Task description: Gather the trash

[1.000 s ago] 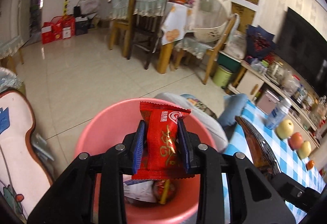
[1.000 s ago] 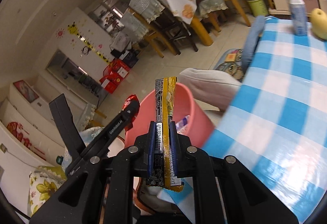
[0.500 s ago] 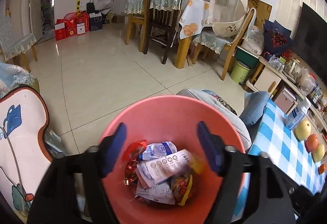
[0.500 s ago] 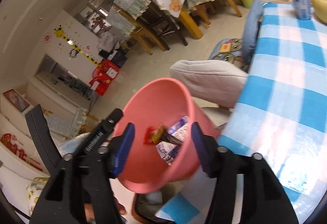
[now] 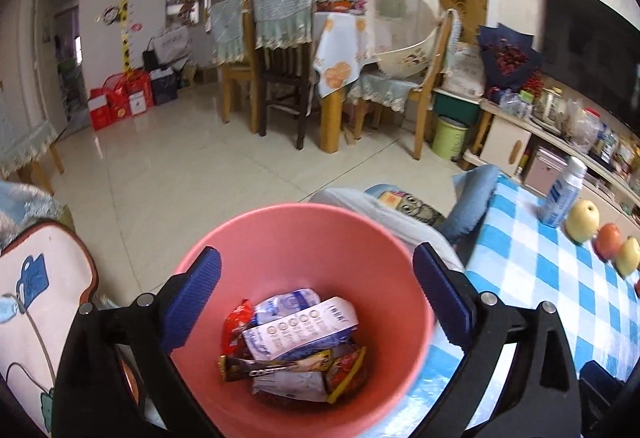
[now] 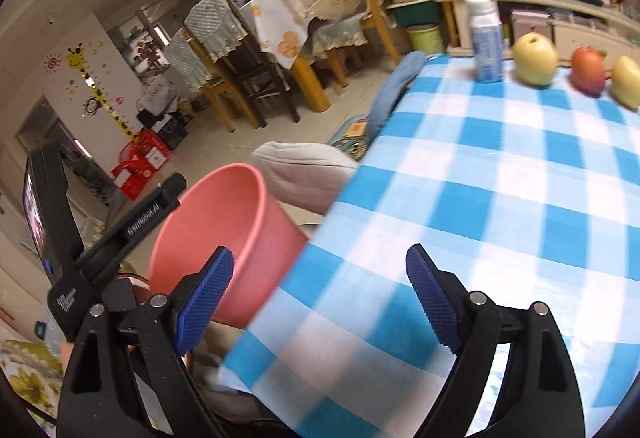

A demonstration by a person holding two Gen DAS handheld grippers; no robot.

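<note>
Left wrist view, left hand-held gripper point(image 5: 316, 296) opening, empty, above pink bin point(image 5: 280, 234) of wrappers point(image 5: 296, 342), right hand-held gripper point(image 6: 320, 288) likewise.

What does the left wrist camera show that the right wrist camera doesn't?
Only the left wrist view looks down into the pink bin and shows the wrappers piled inside, framed by the empty, opening left claw. Only the right wrist view shows the empty, opening right claw over the bare checked tablecloth. Both show the bin, tablecloth, a white bottle and fruit.
</note>
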